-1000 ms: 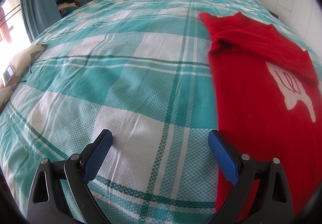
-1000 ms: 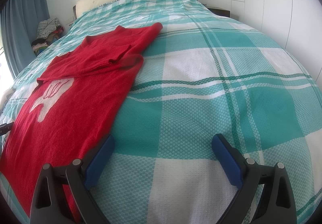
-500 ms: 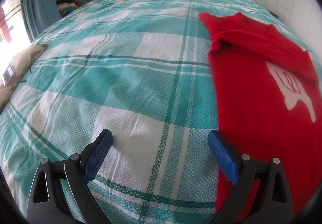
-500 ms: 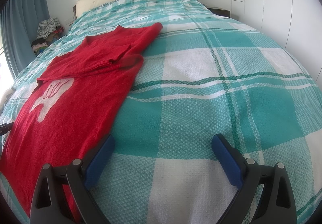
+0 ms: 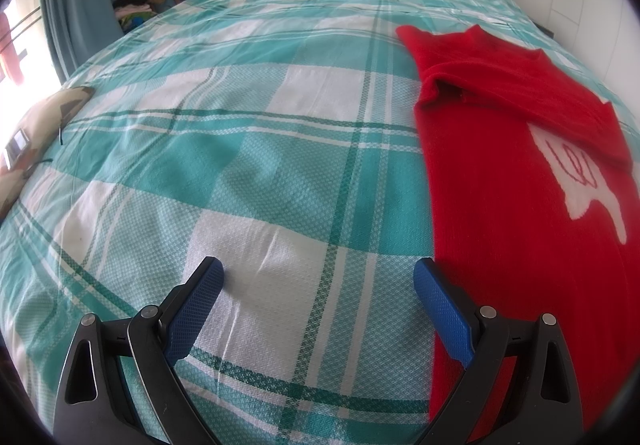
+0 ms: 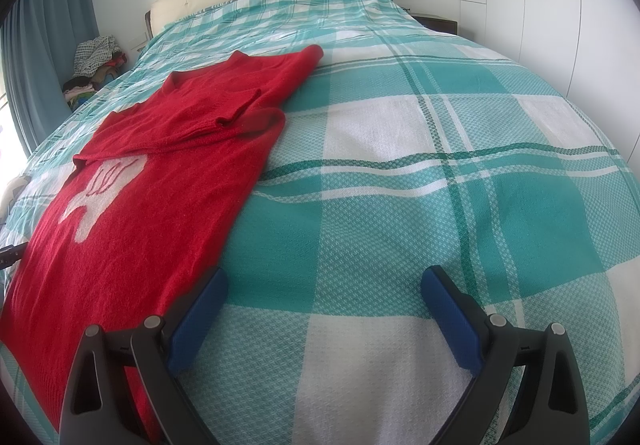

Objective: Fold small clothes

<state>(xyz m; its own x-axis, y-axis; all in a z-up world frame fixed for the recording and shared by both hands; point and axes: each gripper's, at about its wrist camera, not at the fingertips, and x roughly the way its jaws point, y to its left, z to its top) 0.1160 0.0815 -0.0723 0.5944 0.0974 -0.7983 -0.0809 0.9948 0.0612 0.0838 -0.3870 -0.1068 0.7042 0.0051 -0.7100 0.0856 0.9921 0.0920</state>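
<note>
Left gripper (image 5: 318, 283) and right gripper (image 6: 324, 293), jaws spread and empty, flank the red knitted sweater (image 6: 160, 181) lying sleeves-folded on the teal plaid bed (image 6: 400, 185), seemingly poised for its hem corners.

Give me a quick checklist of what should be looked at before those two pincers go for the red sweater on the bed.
1. Left gripper open, nothing held: ok.
2. Right gripper open, nothing held: ok.
3. Sweater lying flat on the bedspread: ok.
4. Both sleeves already folded across the chest: ok; the cuffs overlap there.
5. Nothing lying on the sweater: ok.
6. Bottom hem visible for grasping: cannot tell; it runs past the lower edge of both views.
</note>
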